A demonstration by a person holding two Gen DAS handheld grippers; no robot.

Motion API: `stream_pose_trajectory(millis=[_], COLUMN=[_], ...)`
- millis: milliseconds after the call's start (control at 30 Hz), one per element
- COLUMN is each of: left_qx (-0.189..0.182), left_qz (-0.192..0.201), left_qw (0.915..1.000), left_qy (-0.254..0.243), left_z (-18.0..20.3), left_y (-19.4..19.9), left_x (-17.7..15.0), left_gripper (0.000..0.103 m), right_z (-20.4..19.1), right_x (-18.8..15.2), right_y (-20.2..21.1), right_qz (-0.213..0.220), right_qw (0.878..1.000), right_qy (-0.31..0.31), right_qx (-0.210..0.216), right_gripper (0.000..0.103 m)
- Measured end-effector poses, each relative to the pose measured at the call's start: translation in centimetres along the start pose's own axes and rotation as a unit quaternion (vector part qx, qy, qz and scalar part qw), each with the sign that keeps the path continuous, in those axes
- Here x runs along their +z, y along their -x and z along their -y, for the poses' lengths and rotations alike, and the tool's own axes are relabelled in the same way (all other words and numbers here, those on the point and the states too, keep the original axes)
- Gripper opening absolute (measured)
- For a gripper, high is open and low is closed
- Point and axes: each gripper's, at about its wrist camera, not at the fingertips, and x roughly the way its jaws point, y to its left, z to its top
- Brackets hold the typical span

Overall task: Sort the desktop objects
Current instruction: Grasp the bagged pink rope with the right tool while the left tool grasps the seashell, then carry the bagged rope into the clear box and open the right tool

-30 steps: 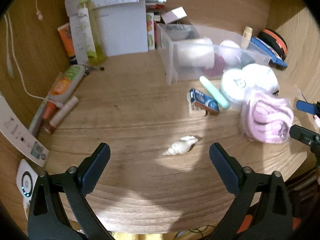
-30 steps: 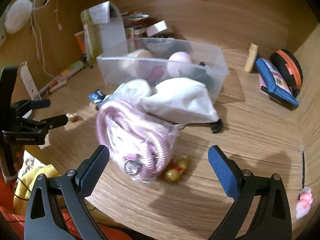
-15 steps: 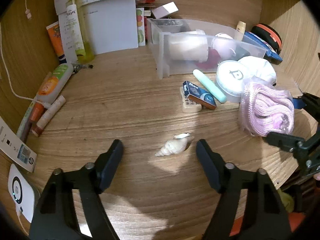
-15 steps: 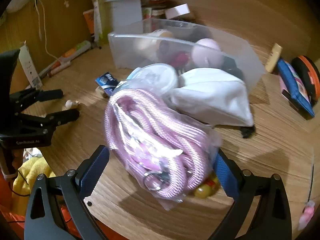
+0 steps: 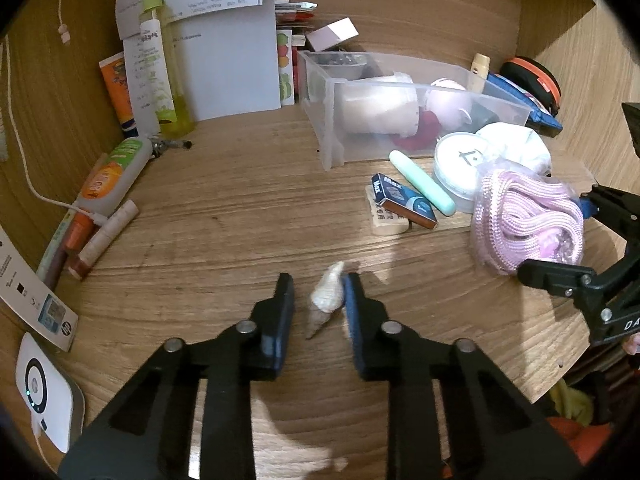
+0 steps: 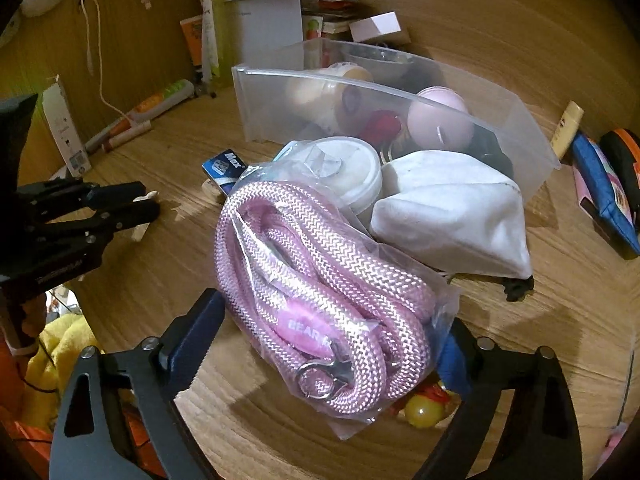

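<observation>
- My left gripper [image 5: 316,300] sits low centre of the left wrist frame, jaws narrowed round the white seashell [image 5: 327,298]; the right pad touches the shell, the left pad shows a sliver of gap, so I judge it not yet clamped; I would finish the squeeze gently and keep the pads on the thick middle, since the tapered tip could squirt out
- My right gripper [image 6: 332,344] in the lower middle of the right wrist frame brackets the bagged pink rope [image 6: 320,280]; both pads press the plastic, so I read it as gripping the bundle; the slippery bag may slide, so I would lift slowly and level
- Just below the rope a small yellow ball [image 6: 423,411] lies on the worktop [image 6: 520,340]; I would clear it on the rise
- Further up the frame, the white pouch [image 6: 452,216] and round white tub [image 6: 348,168] lean against the clear bin [image 6: 536,136]; that bin looks the likely destination; approach over its near wall
</observation>
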Motion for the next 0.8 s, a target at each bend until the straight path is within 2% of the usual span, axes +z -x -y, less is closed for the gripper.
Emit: stream_pose_trajectory(millis=[33,100,133,167,233,300,467,800], left_qx=[0.001,-0.002,-0.003,-0.003,-0.004,-0.005,-0.007,-0.017], left_qz=[0.000,0.000,-0.001,-0.001,-0.001,0.002,0.013,0.042], left_qw=[1.0000,1.0000,0.9999,0.9999,0.9998,0.9998,0.9996,0.9986], left_qy=[0.002,0.008,0.011,0.013,0.017,0.021,0.025,0.028], left_z=[0.0,-0.2,-0.3,-0.4,-0.5,-0.6,-0.4,0.5], left_y=[0.0,0.1,0.1,0.1,0.2,0.5,1.3,2.9], left_x=[0.0,0.0,0.0,0.0,0.0,0.1,0.5,1.9], left_gripper=[0.018,0.018,0.018,0.018,0.018,0.018,0.018,0.018], right_z=[0.1,0.3,0.4,0.6,0.9,1.4,1.3,1.3], right_x=[0.0,0.0,0.0,0.0,0.2,0.3,-0.1,0.1], right_y=[0.1,0.5,0.7,1.1,1.6,1.8,2.3,5.1], right_qz=[0.002,0.007,0.010,0.016,0.016,0.014,0.021,0.063], right_qw=[1.000,1.000,1.000,1.000,0.999,0.999,0.999,0.997], right_qy=[-0.003,-0.008,-0.010,-0.013,-0.017,-0.027,-0.022,-0.025], right_qx=[0.002,0.007,0.010,0.011,0.022,0.042,0.040,0.033], right_gripper=[0.086,0.080,0.071,0.051,0.038,0.035,0.031,0.027])
